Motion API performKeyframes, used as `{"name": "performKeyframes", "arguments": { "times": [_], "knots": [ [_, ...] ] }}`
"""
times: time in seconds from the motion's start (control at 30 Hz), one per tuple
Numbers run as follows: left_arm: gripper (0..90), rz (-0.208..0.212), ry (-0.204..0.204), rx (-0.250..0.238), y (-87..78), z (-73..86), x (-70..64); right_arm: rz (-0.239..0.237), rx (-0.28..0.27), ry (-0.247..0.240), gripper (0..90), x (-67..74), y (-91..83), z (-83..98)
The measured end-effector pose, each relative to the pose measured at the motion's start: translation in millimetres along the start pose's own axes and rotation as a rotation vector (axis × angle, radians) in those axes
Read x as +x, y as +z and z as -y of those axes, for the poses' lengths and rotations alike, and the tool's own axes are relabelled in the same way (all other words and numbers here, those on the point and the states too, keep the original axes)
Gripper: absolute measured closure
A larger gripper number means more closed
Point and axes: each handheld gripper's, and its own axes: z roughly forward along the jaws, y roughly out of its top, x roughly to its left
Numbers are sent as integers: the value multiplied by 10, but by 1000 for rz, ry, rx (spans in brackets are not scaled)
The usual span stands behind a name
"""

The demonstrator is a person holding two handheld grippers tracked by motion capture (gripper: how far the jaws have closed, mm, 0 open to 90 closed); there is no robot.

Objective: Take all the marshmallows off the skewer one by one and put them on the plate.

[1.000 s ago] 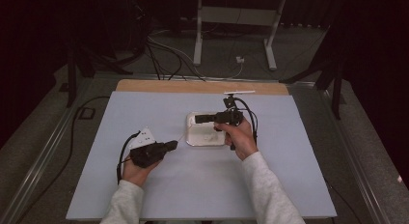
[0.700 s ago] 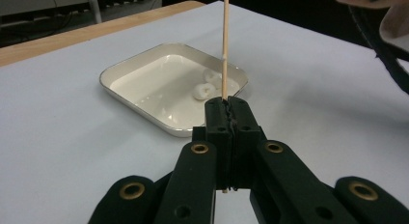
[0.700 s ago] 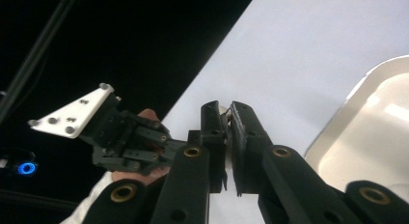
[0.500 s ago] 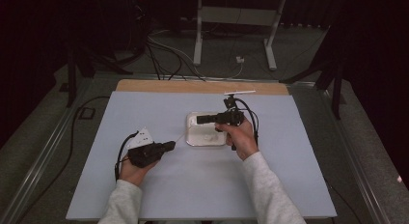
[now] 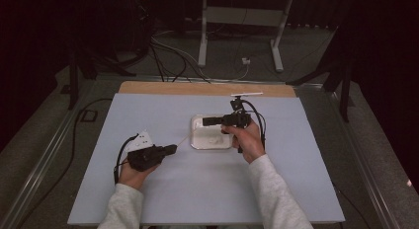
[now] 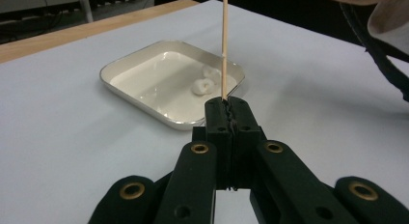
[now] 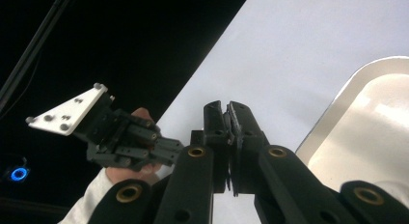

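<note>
White table point(image 5: 148, 110); skewer point(image 6: 224, 45) in left tool point(image 6: 225, 104) points trayward point(image 6: 144, 55)

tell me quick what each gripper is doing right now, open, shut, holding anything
Left gripper: shut on a thin wooden skewer.
Right gripper: shut, nothing seen between its jaws, above the white tray.

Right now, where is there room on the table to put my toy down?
Bare room lies along the table right of the tray, and the far left corner. It is crowded mid-table, around the tray, the left gripper with its skewer, and the right gripper.
</note>
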Motion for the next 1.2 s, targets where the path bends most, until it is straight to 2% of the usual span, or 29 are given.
{"name": "performKeyframes", "arguments": {
  "times": [0.23,0.3,0.33,0.4,0.43,0.47,0.5,0.57,0.6,0.63,0.7,0.73,0.77,0.8,0.87,0.9,0.93,1.1,1.2],
  "knots": [
    [900,12,-5,0,-29,18,25,-4,-5,-2,881,8,-8,-2],
    [900,18,-6,0,-43,25,32,1,-3,-5,882,7,-2,1],
    [900,7,2,6,-45,22,30,8,-12,-1,883,3,-4,2],
    [900,21,-5,1,-53,28,37,4,-7,2,884,-4,-6,0],
    [900,12,0,7,-54,27,37,15,-19,-1,886,0,-14,5],
    [900,27,-7,3,-57,37,49,8,-16,-1,886,3,-16,6],
    [900,17,-5,4,-60,38,48,11,-18,2,886,-1,-21,4],
    [900,35,-9,6,-68,44,56,9,-14,4,887,-7,-23,0],
    [900,26,-2,15,-69,47,58,13,-18,8,888,-9,-26,0],
    [900,40,-8,13,-73,53,66,6,-11,8,887,-14,-25,-1],
    [900,37,-6,16,-80,57,69,14,-22,3,889,-19,-31,4],
    [900,53,-14,9,-86,61,77,8,-15,9,889,-24,-34,2],
    [900,43,-5,15,-90,59,75,19,-25,8,890,-24,-43,4],
    [900,54,-9,13,-96,65,84,10,-20,7,890,-24,-46,0],
    [900,49,-5,20,-100,70,85,16,-23,13,890,-36,-56,-5],
    [900,62,-11,19,-103,77,96,9,-17,17,890,-43,-56,-6],
    [900,52,-8,23,-106,81,98,13,-21,19,890,-50,-57,-6],
    [900,57,-11,16,-145,93,123,18,-31,16,891,-56,-76,-8],
    [900,62,-1,29,-137,90,112,25,-41,20,890,-67,-86,-10]
  ]
}}
